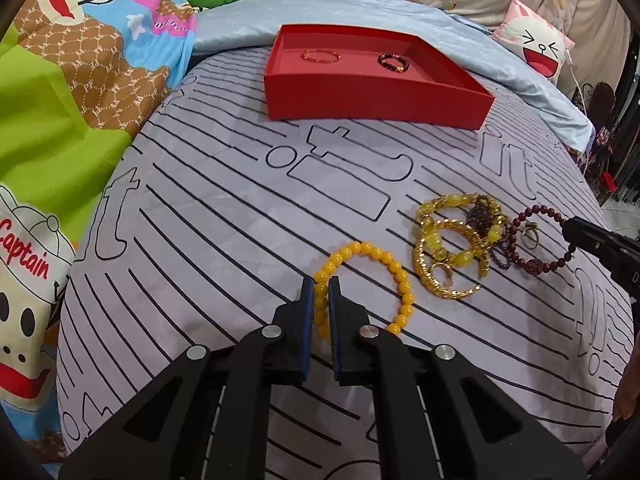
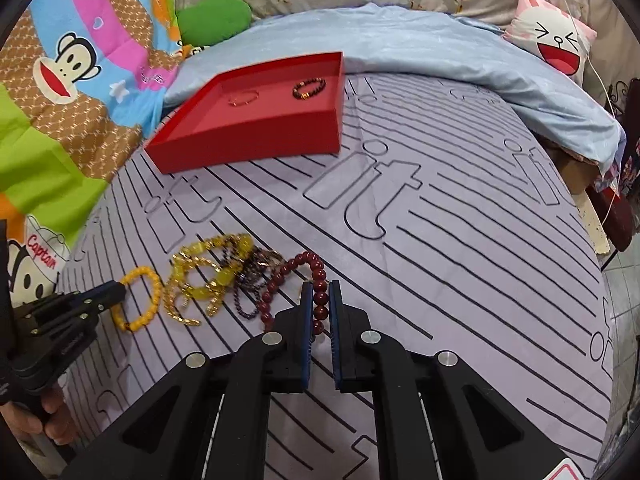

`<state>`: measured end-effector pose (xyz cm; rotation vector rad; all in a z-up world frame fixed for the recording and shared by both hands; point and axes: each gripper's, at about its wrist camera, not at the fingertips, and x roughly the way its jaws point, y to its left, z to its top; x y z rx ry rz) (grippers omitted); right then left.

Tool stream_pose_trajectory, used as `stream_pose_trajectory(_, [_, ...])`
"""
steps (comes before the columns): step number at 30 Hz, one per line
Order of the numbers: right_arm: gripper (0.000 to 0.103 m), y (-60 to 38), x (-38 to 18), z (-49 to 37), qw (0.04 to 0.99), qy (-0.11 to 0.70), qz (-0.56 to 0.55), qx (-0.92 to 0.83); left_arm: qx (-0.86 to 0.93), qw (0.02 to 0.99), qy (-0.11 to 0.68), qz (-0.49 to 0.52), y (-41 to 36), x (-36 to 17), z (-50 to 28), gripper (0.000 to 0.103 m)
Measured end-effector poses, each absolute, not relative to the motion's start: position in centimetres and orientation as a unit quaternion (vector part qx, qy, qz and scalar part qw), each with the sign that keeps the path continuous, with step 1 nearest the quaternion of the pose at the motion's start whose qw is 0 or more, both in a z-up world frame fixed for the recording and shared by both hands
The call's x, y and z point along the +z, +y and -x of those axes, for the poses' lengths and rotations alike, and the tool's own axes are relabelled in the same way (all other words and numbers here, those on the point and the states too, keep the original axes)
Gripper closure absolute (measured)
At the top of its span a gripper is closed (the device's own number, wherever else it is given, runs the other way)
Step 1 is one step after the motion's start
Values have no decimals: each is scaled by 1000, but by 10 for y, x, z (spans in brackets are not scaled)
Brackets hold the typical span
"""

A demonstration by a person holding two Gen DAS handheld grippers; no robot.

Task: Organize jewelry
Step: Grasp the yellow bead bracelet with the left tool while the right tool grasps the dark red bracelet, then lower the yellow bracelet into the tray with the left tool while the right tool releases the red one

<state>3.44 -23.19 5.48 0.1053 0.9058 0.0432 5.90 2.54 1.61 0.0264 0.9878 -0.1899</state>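
Yellow round beads form a bracelet (image 1: 362, 280) lying on a lilac bed cover with black stripes (image 1: 224, 216). The left gripper (image 1: 321, 284) has its two blue-padded fingers pressed on either side of the bracelet's near-left arc, clenched on the yellow beads, while the rest of the loop lies flat to the right of the gripper.

Just beside it, further right, sits a tangled pile of gold chain and pale yellow stone bracelets mixed with small dark purple beads (image 1: 460, 240). At the pile's right edge lies a dark red beaded bracelet (image 2: 298, 284). The right gripper (image 2: 320, 288) is closed on this bracelet's right side, red beads showing between its blue pads; the loop trails away to the left toward the pile.

Well apart from both grippers, at the far side of the bed, stands a shallow red rectangular tray (image 1: 360, 96). Inside it lie a thin red bangle (image 1: 320, 57) on the left and a dark brown beaded bracelet (image 1: 393, 62) on the right, apart from each other.
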Motion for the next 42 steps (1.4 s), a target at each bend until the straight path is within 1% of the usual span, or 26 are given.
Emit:
stream_pose_trajectory(11, [96,-221,101,-30,916,396,-48,45,-119,887,447,-6,20,53,-54,96])
stream_pose_trajectory(19, [96,-224,124,-45,922,381,-54,56,-145,892,429,9,19,88,-71,96])
stream_pose_trajectory(24, [96,-227,141,-82,928,364,-54,62,-158,902,402,11,14,118,-103,96])
stream_pose_trajectory(30, [96,-219,156,-140,936,342,-49,71,-174,914,366,9,0,147,-168,96])
stream_pose_trajectory(35, [96,-210,148,-203,929,355,-60,82,-193,911,364,17,-16,144,-219,96])
stream_pose_trajectory(42, [95,-204,116,-264,912,387,-93,100,-214,886,407,63,-23,103,-291,96])
